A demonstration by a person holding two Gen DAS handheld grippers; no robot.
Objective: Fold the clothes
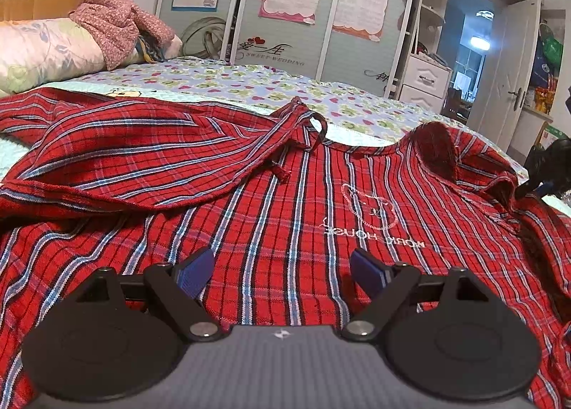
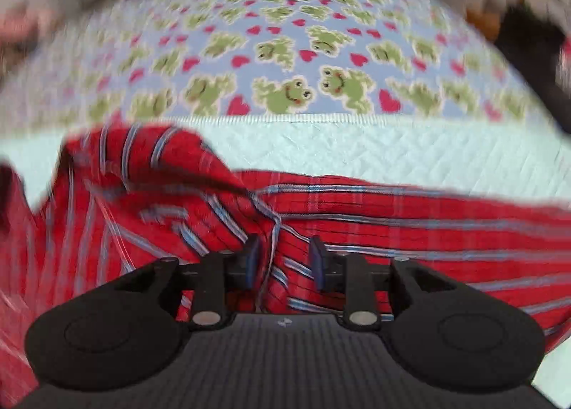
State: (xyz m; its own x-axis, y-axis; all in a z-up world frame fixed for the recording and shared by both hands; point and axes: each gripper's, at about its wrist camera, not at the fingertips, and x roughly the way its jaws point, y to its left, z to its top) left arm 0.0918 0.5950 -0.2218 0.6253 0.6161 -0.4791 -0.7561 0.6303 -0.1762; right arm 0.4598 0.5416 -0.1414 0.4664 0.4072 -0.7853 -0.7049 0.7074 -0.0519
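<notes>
Your red plaid cotton shirt w/ blue-white stripes [image 1: 285,195] lies spread on the bed's frog-and-heart print quilt [image 1: 221,82], one sleeve folded across its body. Your left gripper [image 1: 282,271] hovers over it, jaws spread wide, nothing btwn them. Your right gripper [image 2: 285,259] is part-open w/ a ridge of shirt fabric btwn the blue pads [image 2: 317,259]; can't tell if they're pinching it, view's blurred.

Shirt [image 1: 271,195] spread on bed [image 1: 221,80], sleeve [image 1: 125,155] folded over body at left. Pillow [image 1: 46,52] w/ bundled garment [image 1: 114,20] on top, far left behind shirt. Wardrobe [image 1: 292,5] behind bed; drawers [image 1: 424,80], door [image 1: 506,62] at right.
</notes>
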